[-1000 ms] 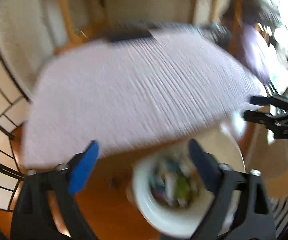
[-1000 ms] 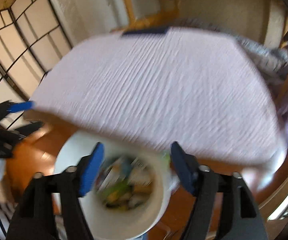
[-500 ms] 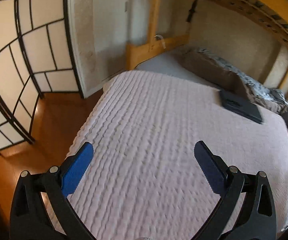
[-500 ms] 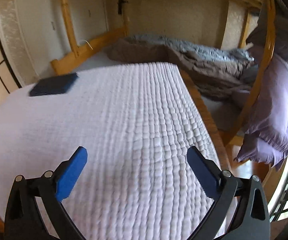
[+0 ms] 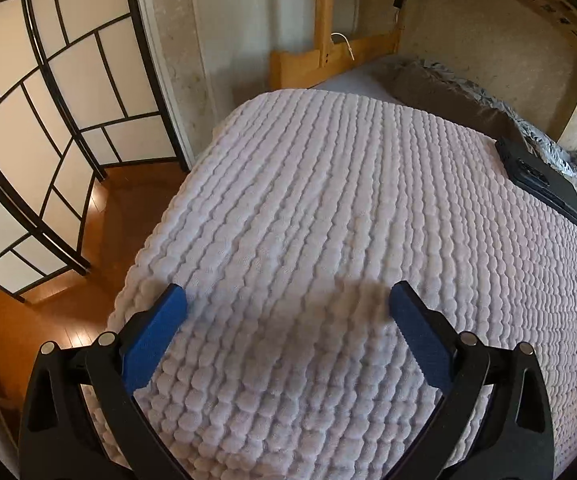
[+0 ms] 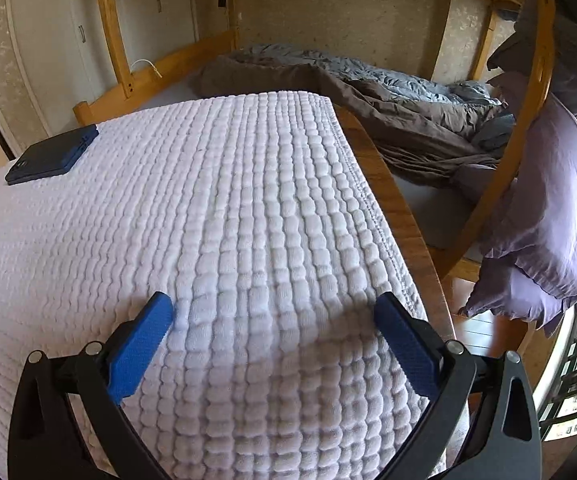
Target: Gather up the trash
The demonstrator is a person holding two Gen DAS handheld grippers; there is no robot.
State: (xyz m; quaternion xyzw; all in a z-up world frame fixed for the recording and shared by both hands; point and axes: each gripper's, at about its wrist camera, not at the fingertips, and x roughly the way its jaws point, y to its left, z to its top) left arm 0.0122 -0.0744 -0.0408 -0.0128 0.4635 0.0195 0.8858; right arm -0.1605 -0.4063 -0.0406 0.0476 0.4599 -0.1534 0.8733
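1. The left gripper (image 5: 287, 300) stands wide open above a white, bumpy quilted blanket (image 5: 348, 208), holding nothing.
2. The right gripper (image 6: 274, 308) is equally wide open and holds nothing, over the same blanket.
3. No trash is visible; a dark flat case (image 6: 52, 156) lies far ahead, left of the right gripper.

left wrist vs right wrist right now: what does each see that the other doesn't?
Left wrist only: the paneled screen and the wood floor beside it.

Right wrist only: the rumpled brown and grey bedding and the purple pillow hanging off the wooden frame.

Both: the white textured blanket, the dark flat case lying on it, and an open, empty tool in each view, left and right.
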